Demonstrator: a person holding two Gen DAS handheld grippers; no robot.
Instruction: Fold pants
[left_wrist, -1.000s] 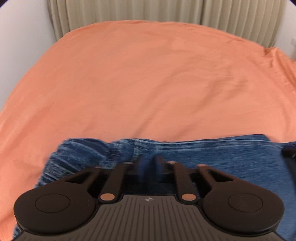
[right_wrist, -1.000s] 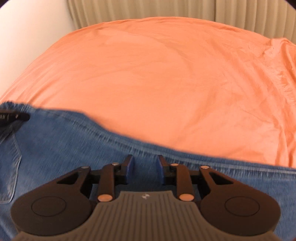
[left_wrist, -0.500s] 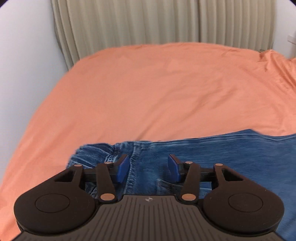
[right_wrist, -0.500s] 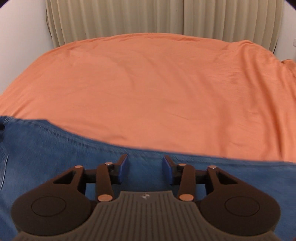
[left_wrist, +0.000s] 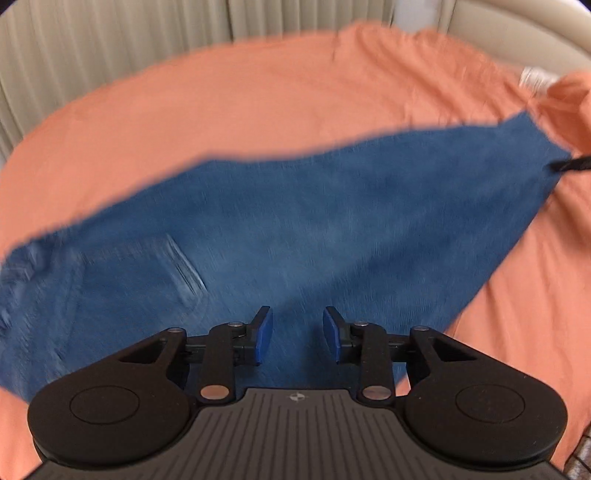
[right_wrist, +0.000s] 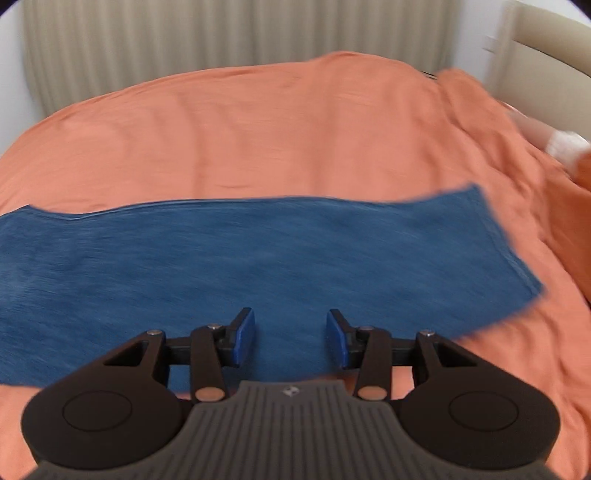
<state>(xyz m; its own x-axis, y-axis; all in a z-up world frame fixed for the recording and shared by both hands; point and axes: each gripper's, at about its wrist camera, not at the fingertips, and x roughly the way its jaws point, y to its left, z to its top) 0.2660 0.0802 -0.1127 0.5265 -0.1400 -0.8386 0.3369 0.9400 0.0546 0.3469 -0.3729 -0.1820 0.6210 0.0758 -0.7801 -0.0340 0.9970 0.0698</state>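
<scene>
Blue jeans (left_wrist: 295, 229) lie flat on the orange bed sheet (left_wrist: 258, 103). Their waist and back pocket (left_wrist: 147, 266) are at the left, and the leg runs to a hem (left_wrist: 532, 147) at the upper right. My left gripper (left_wrist: 297, 326) hovers over the near edge of the denim, its jaws closing with nothing between the blue pads. In the right wrist view the jeans (right_wrist: 258, 258) stretch across, hem (right_wrist: 509, 254) at the right. My right gripper (right_wrist: 290, 330) is above their near edge, jaws opening and empty. Both views are motion-blurred.
Pleated beige curtains (right_wrist: 221, 40) hang behind the bed. A pale headboard (right_wrist: 546, 55) and something white (right_wrist: 565, 144) sit at the right by bunched orange fabric (right_wrist: 517, 155). A dark object (left_wrist: 572, 168) pokes in beside the hem corner.
Both grippers went from shut on the jeans' edge to open and let it go. They pulled back and swung right, so much more of the flat jeans shows.
</scene>
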